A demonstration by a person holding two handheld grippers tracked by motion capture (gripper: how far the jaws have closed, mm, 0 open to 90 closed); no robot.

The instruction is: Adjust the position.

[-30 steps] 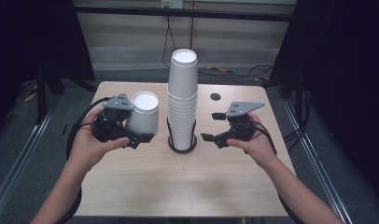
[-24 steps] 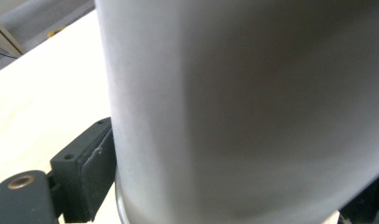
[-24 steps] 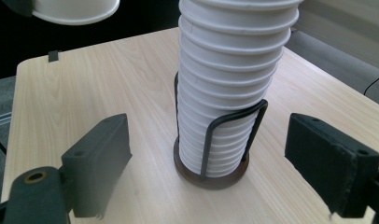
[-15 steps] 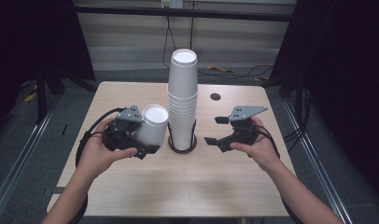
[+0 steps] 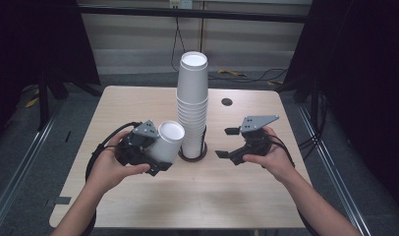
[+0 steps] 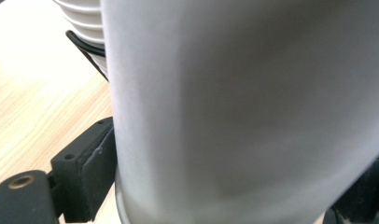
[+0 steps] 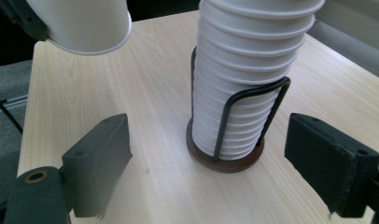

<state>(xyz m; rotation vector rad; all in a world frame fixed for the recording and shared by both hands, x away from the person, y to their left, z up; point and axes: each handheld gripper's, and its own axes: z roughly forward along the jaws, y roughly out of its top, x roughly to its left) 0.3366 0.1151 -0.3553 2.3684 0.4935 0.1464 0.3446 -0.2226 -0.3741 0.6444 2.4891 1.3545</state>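
Your left gripper (image 5: 156,160) clamped on single paper cup (image 5: 167,144), cup upside down and tilted, held above table (image 5: 138,206) just left of cup stack (image 5: 192,105). One cup pulled off stack: done. Setting it down: not yet. Stack sits in wire holder (image 7: 234,128). Your right gripper (image 5: 232,142) jaws wide apart, empty, just right of stack.
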